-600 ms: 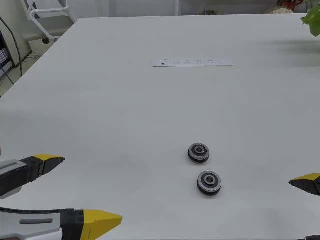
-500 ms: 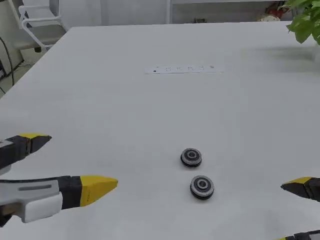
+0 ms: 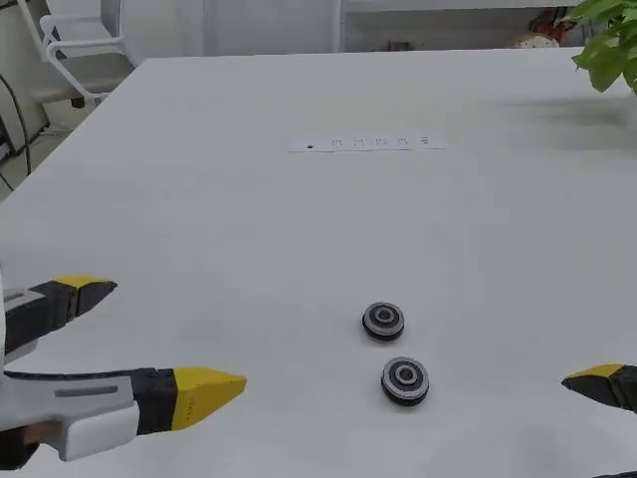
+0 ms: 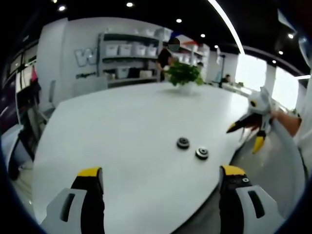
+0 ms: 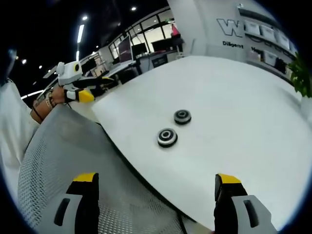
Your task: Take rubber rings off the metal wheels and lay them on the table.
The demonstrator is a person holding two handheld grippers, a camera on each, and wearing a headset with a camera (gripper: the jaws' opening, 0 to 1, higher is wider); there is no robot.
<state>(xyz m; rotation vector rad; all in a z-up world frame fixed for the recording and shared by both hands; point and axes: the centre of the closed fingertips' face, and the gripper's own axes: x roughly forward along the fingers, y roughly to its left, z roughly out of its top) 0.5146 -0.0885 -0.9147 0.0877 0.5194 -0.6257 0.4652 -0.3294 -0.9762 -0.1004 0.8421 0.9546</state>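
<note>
Left tongs and right tongs gape wide, empty, held low either side of the wheels.

Large grey lettering is mounted on a white wall in the right gripper view. A "W" can be made out at its start, while the letters after it are blurred and cut off. Beneath it, a smaller line can be read as "Diligent", followed by words too small to be told. In the left gripper view, a wall sign is seen as a big "W" above an illegible small line. Marks on the white power strip on the table, and any on the metal wheels, are too small to be read.
</note>
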